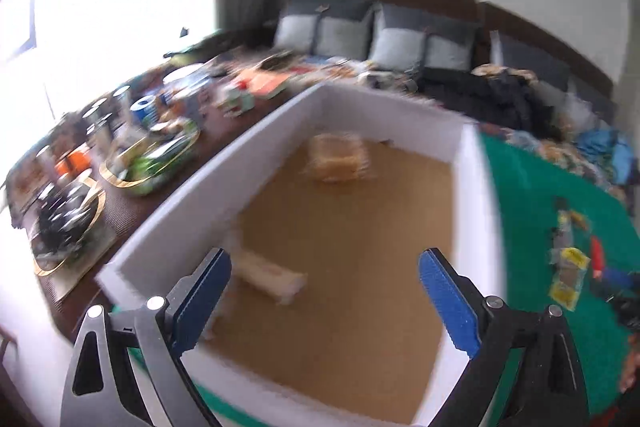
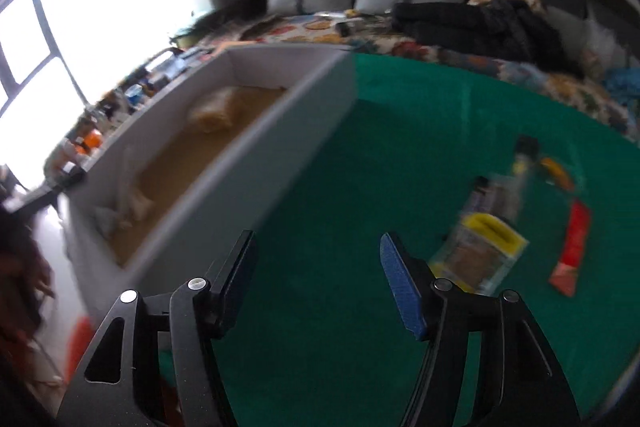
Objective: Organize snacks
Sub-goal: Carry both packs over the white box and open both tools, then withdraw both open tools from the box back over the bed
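- The left gripper (image 1: 325,301) was held with its jaws spread wide and nothing between them, poised over the white box (image 1: 276,123).
- The right gripper (image 2: 318,287) was likewise seen released and empty, hanging above the green mat (image 2: 320,187) just beside the box's near wall.
- Two pale wrapped snacks were found already inside the box: one packet (image 1: 274,277) near the left wall, another (image 1: 340,163) toward the far end, both blurred.
- That part of the sorting was judged done; most of the brown box floor was left bare.
- Still on the mat, well apart from the box, were a yellow-topped clear packet (image 2: 476,251), a red bar (image 2: 572,247) and an orange piece (image 2: 556,171); a dark-capped packet among them was too smeared to be told.
- These were judged the remaining work.
- No obstacle was seen between the right gripper and those snacks.
- A cluttered side table (image 1: 132,147) of dishes lay beyond the box, out of the way.
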A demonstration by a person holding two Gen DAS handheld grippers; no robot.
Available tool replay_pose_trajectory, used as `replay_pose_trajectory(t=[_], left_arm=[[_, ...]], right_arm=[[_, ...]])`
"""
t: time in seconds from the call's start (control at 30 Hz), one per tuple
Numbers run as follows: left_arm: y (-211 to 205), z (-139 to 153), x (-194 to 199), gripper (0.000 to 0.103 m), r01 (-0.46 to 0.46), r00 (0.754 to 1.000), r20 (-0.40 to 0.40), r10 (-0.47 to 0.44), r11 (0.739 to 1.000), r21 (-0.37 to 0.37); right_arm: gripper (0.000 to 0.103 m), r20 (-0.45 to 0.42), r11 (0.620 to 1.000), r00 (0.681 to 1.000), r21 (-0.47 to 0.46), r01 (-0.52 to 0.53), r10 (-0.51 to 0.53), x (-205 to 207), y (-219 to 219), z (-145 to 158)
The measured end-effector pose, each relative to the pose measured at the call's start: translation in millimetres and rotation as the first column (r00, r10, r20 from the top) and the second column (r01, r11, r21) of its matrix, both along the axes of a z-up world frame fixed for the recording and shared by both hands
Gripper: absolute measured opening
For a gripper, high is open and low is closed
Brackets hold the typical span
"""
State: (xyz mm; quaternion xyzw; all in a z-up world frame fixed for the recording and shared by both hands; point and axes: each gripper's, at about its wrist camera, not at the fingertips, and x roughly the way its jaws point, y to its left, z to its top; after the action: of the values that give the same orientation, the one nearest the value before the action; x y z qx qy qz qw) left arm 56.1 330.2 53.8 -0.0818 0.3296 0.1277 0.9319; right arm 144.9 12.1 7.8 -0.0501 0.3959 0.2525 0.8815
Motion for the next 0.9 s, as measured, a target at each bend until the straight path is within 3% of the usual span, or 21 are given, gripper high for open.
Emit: replay_pose_trajectory(t=[0.07,0.2,0.3,0.4,0.47,0.57,0.7,0.77,0.83,0.9], left_arm=[[-23,-2,13,0.095,0.067,0.998,0.010,-0.067,0.998,0.020],[-66,-22,45,0.095,0.169,0.984,-0.063,-0.165,0.984,0.051],[-98,-33,64,0.095,0.222,0.969,-0.138,-0.203,0.965,0.140],[-132,-40,72,0.094,0.299,0.943,-0.207,-0.261,0.936,0.184],[-150,-45,70,0.094,0.323,0.934,-0.241,-0.264,0.911,0.255],[-165,-49,62,0.094,0.343,0.926,-0.258,-0.277,0.902,0.263],[-169,-46,57,0.094,0.333,0.930,-0.246,-0.274,0.911,0.244],[-168,-39,53,0.094,0.273,0.954,-0.199,-0.224,0.924,0.266],[-174,-21,40,0.094,0.183,0.983,-0.084,-0.164,0.924,0.335],[-188,1,25,0.095,0.134,0.987,0.036,-0.157,0.924,0.357]], right_arm=[[0.067,0.046,0.989,0.995,-0.114,0.094,-0.089,-7,-52,-34],[0.066,0.064,0.938,0.965,-0.226,0.261,-0.253,-16,-150,-78],[0.066,0.061,0.896,0.922,-0.220,0.385,-0.381,-18,-213,-88],[0.066,0.043,0.852,0.869,-0.177,0.492,-0.493,-13,-266,-96],[0.066,0.031,0.827,0.841,-0.162,0.538,-0.541,-8,-285,-98],[0.066,0.007,0.801,0.810,-0.141,0.582,-0.587,-1,-304,-104],[0.066,-0.011,0.783,0.788,-0.117,0.611,-0.616,-1,-314,-107],[0.071,-0.011,0.779,0.784,-0.118,0.615,-0.621,7,-315,-108],[0.076,0.000,0.777,0.783,-0.127,0.617,-0.622,7,-313,-109],[0.079,-0.003,0.777,0.782,-0.119,0.618,-0.623,2,-311,-110]])
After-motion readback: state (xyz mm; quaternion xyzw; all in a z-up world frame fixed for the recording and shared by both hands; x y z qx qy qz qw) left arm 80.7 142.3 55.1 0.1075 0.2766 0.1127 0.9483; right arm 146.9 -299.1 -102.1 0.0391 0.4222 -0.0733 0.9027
